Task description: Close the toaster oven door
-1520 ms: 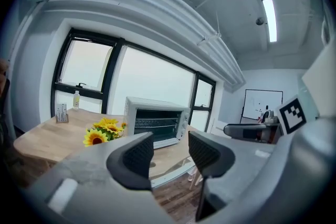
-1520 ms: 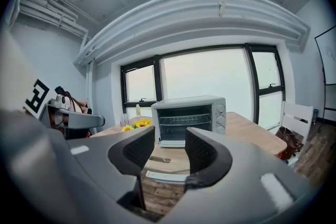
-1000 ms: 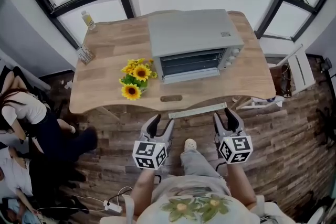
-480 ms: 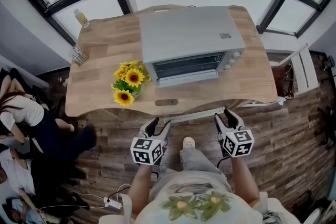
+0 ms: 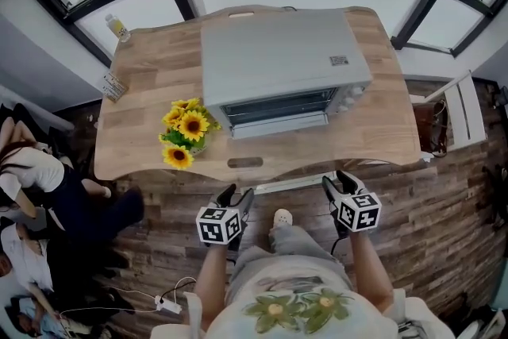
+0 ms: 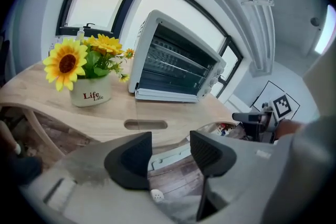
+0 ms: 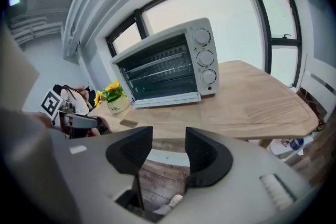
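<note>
The grey toaster oven stands on the wooden table, its front toward me. Its door appears folded down flat before the opening, and the racks show inside. Three knobs sit on its right side. My left gripper and right gripper hang below the table's front edge, well short of the oven. Both have their jaws opening and nothing lies between them.
A pot of sunflowers stands left of the oven. A bottle and a small carton sit at the table's far left. Seated people are on the left, a white chair on the right, and a cable on the floor.
The view has drawn nearer to the table, so the oven looks larger. Both grippers have edged forward toward the table edge and still hold nothing.
</note>
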A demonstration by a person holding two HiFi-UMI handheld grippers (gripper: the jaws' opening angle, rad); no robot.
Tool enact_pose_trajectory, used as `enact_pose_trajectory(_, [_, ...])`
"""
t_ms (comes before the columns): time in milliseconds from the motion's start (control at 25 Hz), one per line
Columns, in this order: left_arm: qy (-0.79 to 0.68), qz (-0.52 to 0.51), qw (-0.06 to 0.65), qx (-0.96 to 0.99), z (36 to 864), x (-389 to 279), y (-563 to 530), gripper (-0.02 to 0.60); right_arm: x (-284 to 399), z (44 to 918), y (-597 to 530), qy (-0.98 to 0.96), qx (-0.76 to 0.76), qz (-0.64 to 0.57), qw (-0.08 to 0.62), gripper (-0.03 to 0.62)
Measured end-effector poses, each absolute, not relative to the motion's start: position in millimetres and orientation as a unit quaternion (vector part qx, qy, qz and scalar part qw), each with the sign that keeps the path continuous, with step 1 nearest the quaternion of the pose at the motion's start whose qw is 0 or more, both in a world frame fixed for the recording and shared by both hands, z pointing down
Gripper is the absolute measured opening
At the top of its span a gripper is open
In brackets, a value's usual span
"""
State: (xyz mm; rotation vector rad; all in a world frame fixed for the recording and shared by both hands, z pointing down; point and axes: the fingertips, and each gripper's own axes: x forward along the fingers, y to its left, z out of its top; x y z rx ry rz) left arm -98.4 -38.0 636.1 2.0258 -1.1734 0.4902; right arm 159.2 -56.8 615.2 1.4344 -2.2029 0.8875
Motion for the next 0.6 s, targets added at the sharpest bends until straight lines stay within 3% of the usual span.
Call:
enact_pose_trajectory(280, [-0.472, 0.193, 0.413, 0.755, 674, -113, -35, 0.225, 175, 659, -61, -0.768, 0.488, 0.362, 0.203, 0.253])
enact_pose_trajectory(600, [-0.469, 0.175, 0.447, 0.741, 706, -114, -26, 0.225, 188, 698, -60, -0.755, 0.477, 0.400, 0.206, 0.268])
